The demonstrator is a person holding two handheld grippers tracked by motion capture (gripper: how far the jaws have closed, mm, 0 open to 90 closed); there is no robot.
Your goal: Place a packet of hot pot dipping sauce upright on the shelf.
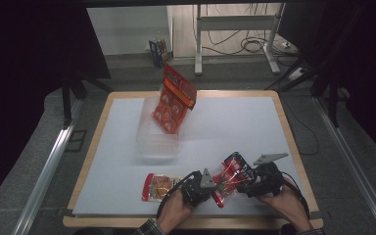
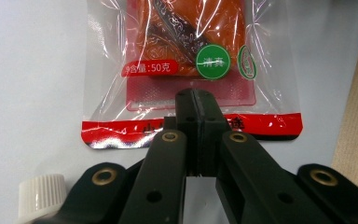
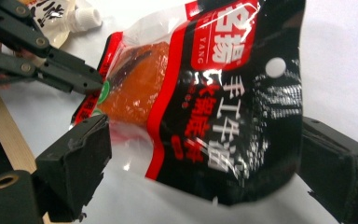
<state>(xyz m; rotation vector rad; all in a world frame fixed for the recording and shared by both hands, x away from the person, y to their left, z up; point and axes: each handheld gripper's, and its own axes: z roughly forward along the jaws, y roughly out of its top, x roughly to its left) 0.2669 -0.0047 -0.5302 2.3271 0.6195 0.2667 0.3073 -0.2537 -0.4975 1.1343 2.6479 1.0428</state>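
Left gripper (image 2: 196, 100) clamped on snack packet's (image 1: 229, 178) sealed edge near bench (image 1: 127, 95) front-right corner, right gripper (image 1: 243, 182) open round its far end; light, floppy, slick film w/ soft filling, so pinch flat seams.

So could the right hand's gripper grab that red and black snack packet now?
Probably yes. The right gripper has its fingers open on either side of the snack packet, nothing between. The left gripper is shut on the packet's other end, holding it.
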